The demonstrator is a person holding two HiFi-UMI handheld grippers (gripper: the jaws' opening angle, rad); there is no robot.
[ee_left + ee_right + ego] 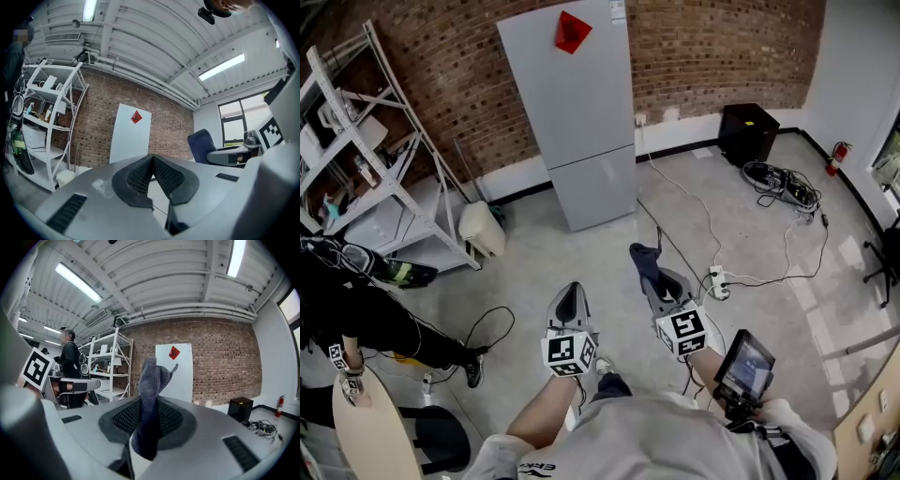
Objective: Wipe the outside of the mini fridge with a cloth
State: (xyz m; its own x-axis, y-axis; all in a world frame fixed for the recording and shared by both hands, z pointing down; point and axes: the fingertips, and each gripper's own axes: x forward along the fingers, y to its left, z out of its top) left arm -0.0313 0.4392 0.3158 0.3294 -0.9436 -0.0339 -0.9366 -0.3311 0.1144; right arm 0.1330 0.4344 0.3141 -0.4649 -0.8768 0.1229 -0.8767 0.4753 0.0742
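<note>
Blue-grey cloth (644, 255) sits clenched in the right gripper (661, 281); the left gripper (571, 298) is pressed closed on nothing. The mini fridge (577, 122) stands at 12 o'clock, well apart. Approaching well likely means leading with the cloth's loose end, meeting the door flat

Grey fridge (579, 112) stands shut; blue cloth (645, 260) clamped in right claw (149, 413).

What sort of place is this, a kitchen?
Likely a lab or workshop, not a kitchen: bare brick wall, white metal shelving, loose cables on the floor, and a lone fridge.
</note>
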